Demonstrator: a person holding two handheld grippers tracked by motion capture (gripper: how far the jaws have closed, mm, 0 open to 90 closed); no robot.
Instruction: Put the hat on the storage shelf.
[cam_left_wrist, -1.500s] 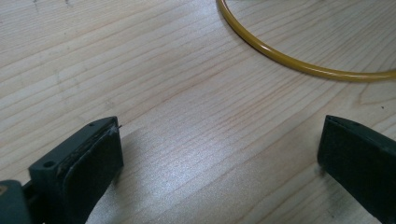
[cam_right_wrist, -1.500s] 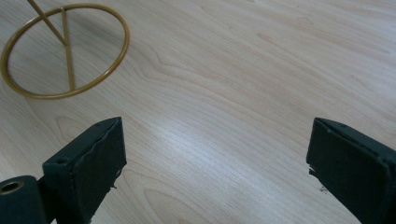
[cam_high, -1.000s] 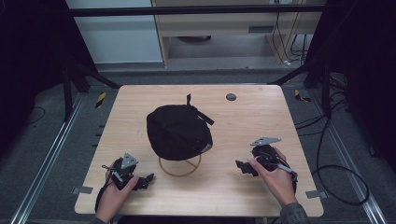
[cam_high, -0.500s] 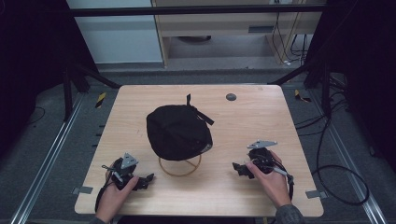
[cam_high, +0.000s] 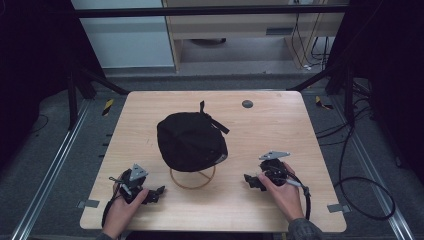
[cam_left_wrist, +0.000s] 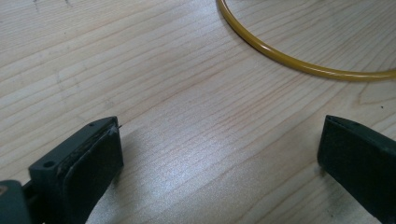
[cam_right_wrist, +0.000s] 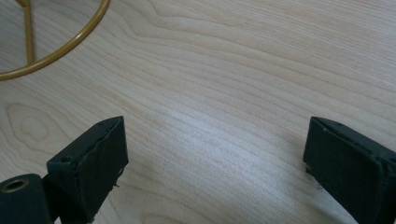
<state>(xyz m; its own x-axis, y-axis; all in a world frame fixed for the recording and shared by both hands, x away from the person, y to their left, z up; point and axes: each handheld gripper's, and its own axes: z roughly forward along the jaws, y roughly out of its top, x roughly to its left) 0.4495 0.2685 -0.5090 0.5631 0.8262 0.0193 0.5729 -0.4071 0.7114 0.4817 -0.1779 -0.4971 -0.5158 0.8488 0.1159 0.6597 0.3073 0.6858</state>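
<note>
From the high view, a black cap (cam_high: 191, 140) sits on a gold wire stand (cam_high: 193, 178) at mid-table, between the left gripper (cam_high: 156, 193) and right gripper (cam_high: 248, 180), touching neither. The left gripper view shows jaws spread wide over bare wood, the stand's ring (cam_left_wrist: 299, 58) curving ahead. The right gripper view likewise: jaws released, ring (cam_right_wrist: 60, 44) at upper left.

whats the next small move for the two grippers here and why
Probably lift the right gripper and bring it toward the black cap on the gold wire ring stand. Both it and the left gripper rest low on the light wooden table, jaws wide open and holding nothing, apart from the cap.
</note>
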